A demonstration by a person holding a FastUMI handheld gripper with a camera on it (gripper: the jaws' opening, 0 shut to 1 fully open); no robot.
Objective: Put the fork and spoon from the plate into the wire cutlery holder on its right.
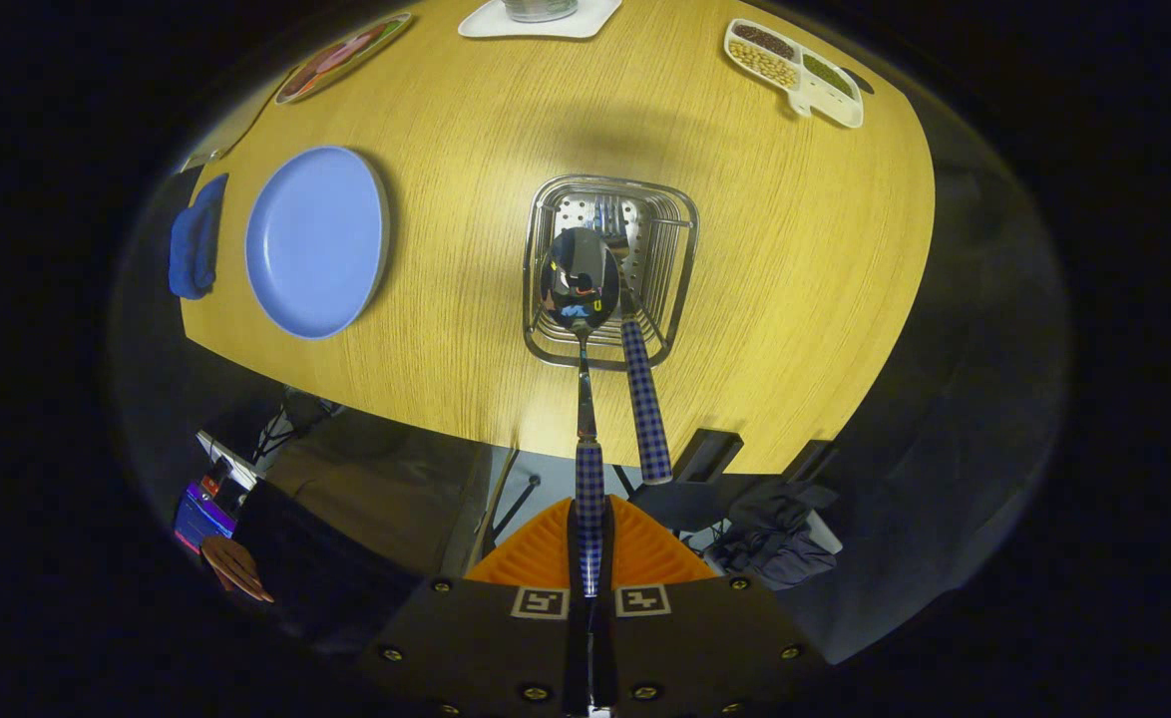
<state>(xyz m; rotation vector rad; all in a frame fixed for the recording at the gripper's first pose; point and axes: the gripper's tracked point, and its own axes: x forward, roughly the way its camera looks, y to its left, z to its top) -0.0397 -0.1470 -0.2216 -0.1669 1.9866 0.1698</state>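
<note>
Hand-held gripper [588, 558] clenched on spoon [582, 299] handle, long axis straight ahead, bowl poised above wire cutlery holder [609, 269] mouth, beside fork [642, 399] already standing inside.

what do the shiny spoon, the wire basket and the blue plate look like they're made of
The shiny spoon held between the gripper fingers looks like polished metal: its bowl mirrors the room; its checked handle may be plastic. The wire cutlery holder looks like bright steel wire. The round blue plate has a matte, even surface, plastic or ceramic.
</note>
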